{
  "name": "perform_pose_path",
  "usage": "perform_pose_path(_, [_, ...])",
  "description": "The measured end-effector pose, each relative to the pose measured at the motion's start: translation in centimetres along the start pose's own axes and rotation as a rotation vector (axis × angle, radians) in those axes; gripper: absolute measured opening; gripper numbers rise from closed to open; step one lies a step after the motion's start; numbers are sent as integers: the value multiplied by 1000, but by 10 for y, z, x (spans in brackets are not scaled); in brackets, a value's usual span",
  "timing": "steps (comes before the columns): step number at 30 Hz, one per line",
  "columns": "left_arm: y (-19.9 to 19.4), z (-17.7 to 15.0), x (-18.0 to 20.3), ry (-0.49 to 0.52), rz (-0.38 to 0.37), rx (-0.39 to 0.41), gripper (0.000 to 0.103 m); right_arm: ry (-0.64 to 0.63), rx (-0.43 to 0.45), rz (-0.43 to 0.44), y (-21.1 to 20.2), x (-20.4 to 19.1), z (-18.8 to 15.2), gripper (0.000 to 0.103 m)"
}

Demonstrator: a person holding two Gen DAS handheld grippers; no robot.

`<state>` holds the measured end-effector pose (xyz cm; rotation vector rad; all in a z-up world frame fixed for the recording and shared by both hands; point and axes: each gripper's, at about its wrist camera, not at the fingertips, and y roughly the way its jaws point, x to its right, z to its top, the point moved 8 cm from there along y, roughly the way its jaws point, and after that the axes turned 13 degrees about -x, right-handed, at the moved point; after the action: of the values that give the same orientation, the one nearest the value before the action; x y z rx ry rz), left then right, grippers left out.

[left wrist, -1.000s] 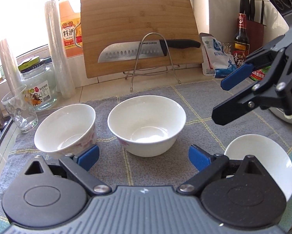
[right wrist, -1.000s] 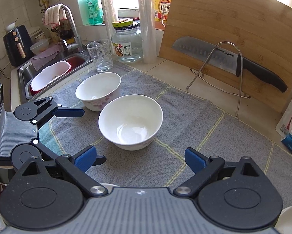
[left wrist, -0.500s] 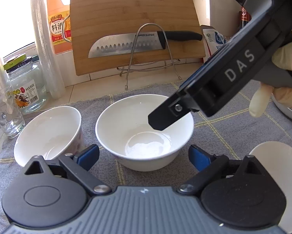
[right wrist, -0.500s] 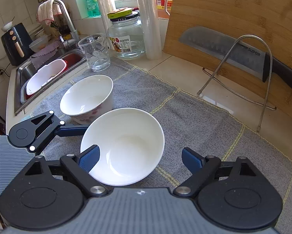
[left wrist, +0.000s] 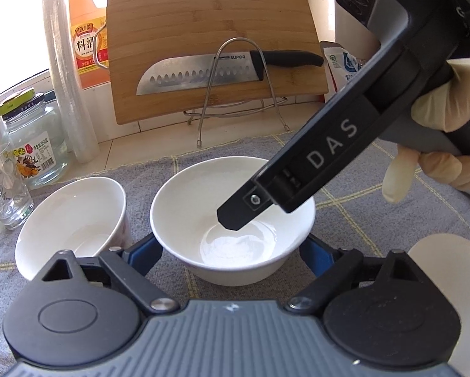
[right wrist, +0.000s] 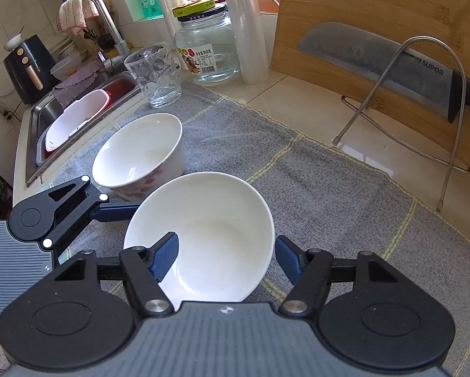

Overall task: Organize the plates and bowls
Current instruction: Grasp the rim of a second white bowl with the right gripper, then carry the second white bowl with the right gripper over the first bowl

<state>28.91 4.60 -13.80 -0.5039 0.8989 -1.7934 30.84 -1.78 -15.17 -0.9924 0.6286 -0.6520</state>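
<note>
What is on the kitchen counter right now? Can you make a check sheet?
Surface: grey towel spread on the counter.
Job's things: plain white bowl in the middle; flowered bowl beside it, toward the sink; white dish at the left view's right edge.
Clutter: drinking glass, glass jar, knife on a wire stand against the cutting board.
Grippers: left gripper open around the plain bowl; right gripper open, one finger inside that bowl.
Cables: nothing seen.
Surroundings: sink, faucet.

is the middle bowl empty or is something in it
Empty of food: the middle bowl shows a bare glossy white bottom in both views. Only the right gripper's blue finger dips inside its rim.
</note>
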Motion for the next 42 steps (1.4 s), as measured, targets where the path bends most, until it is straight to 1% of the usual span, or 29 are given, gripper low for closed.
perform_pose_path(2, [0,0,0,3,-2,-2,93,1,5,11,0,-2,1,70])
perform_pose_path(14, [0,0,0,12,-5,-22,92,-1,-7,-5,0,-5,0,70])
perform_pose_path(19, [-5,1,4,21,-3,-22,92,1,-3,-6,-6,-8,-4,70])
perform_pose_path(28, [-29,0,18,53,0,-21,92,11,20,1,-32,-20,-18,71])
perform_pose_path(31, [-39,-3,25,65,-5,-20,92,18,28,-9,-42,-27,-25,71])
perform_pose_path(42, [-72,-17,50,47,-41,-15,92,42,68,-15,-79,-51,-57,73])
